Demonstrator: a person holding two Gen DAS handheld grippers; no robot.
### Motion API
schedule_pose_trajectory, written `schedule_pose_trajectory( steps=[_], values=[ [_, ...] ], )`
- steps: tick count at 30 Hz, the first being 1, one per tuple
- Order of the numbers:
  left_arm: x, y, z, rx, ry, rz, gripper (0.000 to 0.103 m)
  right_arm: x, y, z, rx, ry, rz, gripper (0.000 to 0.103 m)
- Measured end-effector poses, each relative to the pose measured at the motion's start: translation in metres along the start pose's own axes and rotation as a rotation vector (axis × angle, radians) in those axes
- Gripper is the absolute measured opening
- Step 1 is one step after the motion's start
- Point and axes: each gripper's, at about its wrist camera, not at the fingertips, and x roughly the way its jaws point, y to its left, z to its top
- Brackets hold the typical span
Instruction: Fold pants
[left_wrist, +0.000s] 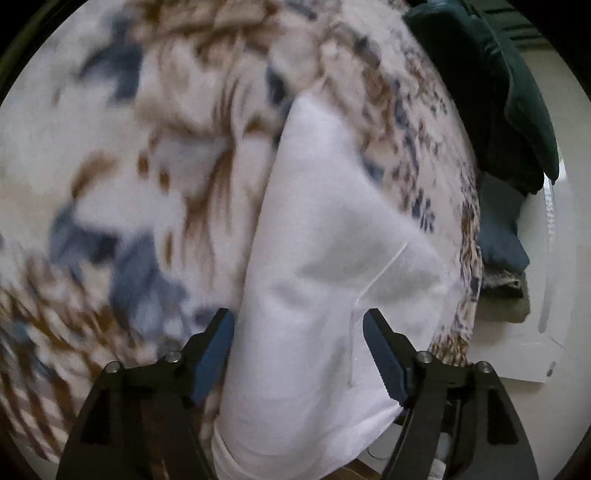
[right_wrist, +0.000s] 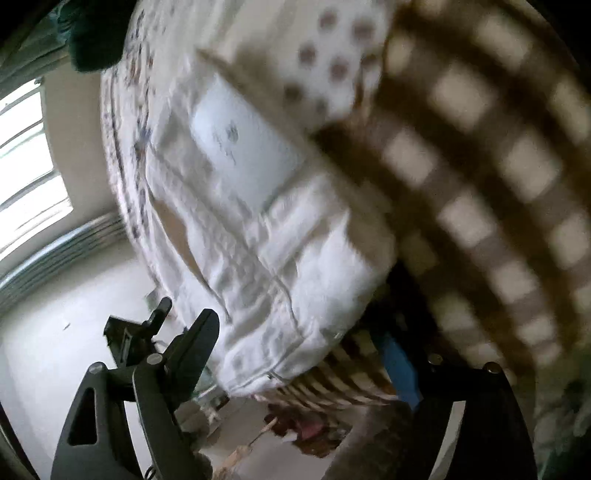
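Observation:
White pants (left_wrist: 317, 288) lie folded lengthwise on a patterned bedspread (left_wrist: 129, 184). In the left wrist view my left gripper (left_wrist: 299, 354) straddles the near end of the pants, jaws wide apart with the cloth between the blue pads (left_wrist: 216, 354). In the right wrist view the pants' waist end (right_wrist: 258, 240), inside out with a white label, hangs bunched between the fingers of my right gripper (right_wrist: 295, 369). The right finger is mostly hidden behind cloth, so the grip is unclear. The view is blurred.
A dark green cushion (left_wrist: 517, 103) and a blue pillow (left_wrist: 498, 236) lie at the bed's far right edge. A brown-and-cream checked blanket (right_wrist: 480, 184) fills the right of the right wrist view. A window (right_wrist: 26, 166) and pale floor (right_wrist: 55, 332) are on the left.

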Motion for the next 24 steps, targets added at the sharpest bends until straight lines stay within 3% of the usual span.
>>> schedule_pose_trajectory(
  steps=[2,5,7,10,13,16,19,20,22,24],
  values=[
    [0.008,0.010,-0.007,-0.019,0.024,-0.010,0.071,0.019,-0.004,-0.005,-0.025,0.027,0.022,0.089],
    [0.013,0.013,-0.013,-0.033,0.019,-0.031,0.072,0.034,0.007,-0.005,-0.045,-0.035,0.043,0.093],
    [0.012,0.015,-0.014,-0.044,0.011,-0.042,0.074,0.039,0.022,-0.006,-0.044,-0.061,0.129,0.091],
    [0.014,0.016,-0.014,-0.039,0.021,-0.054,0.074,0.042,0.045,-0.016,-0.142,-0.067,0.066,0.091],
    [0.017,0.017,-0.014,-0.011,0.023,-0.053,0.075,0.060,0.038,-0.016,-0.154,-0.012,-0.010,0.090],
    [0.014,0.015,-0.015,-0.034,-0.006,-0.063,0.073,0.073,0.044,-0.010,-0.090,-0.034,0.005,0.090],
    [0.003,0.005,-0.021,0.011,-0.037,-0.070,0.069,0.060,0.061,-0.021,-0.092,-0.087,0.094,0.072],
    [0.000,0.000,-0.023,0.031,-0.047,-0.066,0.069,0.056,0.070,-0.027,-0.117,-0.097,0.116,0.071],
    [0.003,0.000,-0.024,0.040,-0.047,-0.062,0.069,0.056,0.084,-0.035,-0.183,-0.096,0.079,0.073],
    [0.014,0.007,-0.023,0.017,-0.026,-0.057,0.069,0.067,0.078,-0.022,-0.175,-0.068,0.024,0.076]
  ],
)
